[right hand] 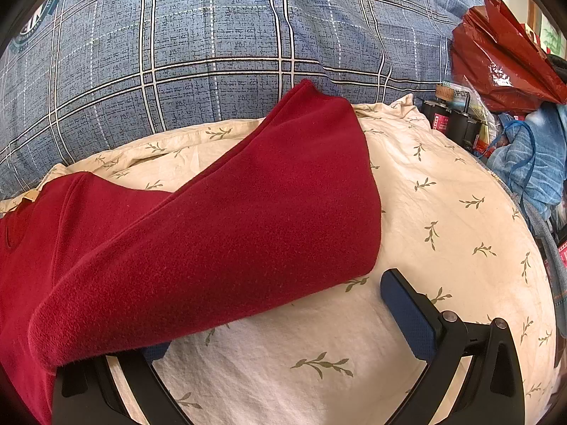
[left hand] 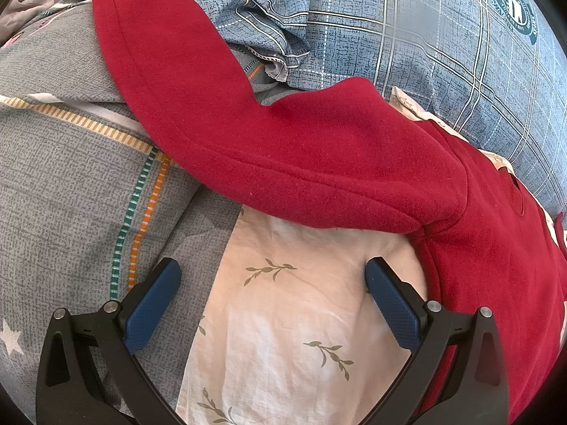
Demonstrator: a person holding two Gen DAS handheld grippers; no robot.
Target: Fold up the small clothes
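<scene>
Bedding fills both views: a grey quilt with striped trim (left hand: 71, 184) on the far left, a blue plaid duvet (left hand: 443, 53) behind, and a cream sheet with leaf sprigs (left hand: 283, 336) as the working surface.

Left side: the left gripper (left hand: 273, 279) hovers over the cream sheet with its jaws spread wide and nothing between them. Just ahead of it lies the red fleece garment (left hand: 283, 141), one long sleeve or leg stretched up and leftward across the grey quilt, its cuff end near the top of the frame. The body of the garment bunches at the right edge of this view.

Right side: the right gripper (right hand: 269, 315) also stands spread; its right pad is bare over the sheet, while its left pad is mostly hidden under the near fold of the red fleece garment (right hand: 230, 219). Can't tell whether that fabric sits between the jaws or only drapes over one finger. The other limb of the garment runs up and rightward to a flat cuff edge touching the plaid duvet (right hand: 212, 35).

Step, as I judge it: the garment is spread out, folding barely begun. Next move likely calls for pinching a limb near its hem and carrying it inward over the body.

Edges and room: open cream sheet lies right of the garment, good for laying the fold. Far right is cluttered: a red plastic bag (right hand: 503, 53), dark containers (right hand: 450, 120), a blue bag (right hand: 535, 163). Keep clear of that side. The left limb overhangs the quilt seam, so it may drag.
</scene>
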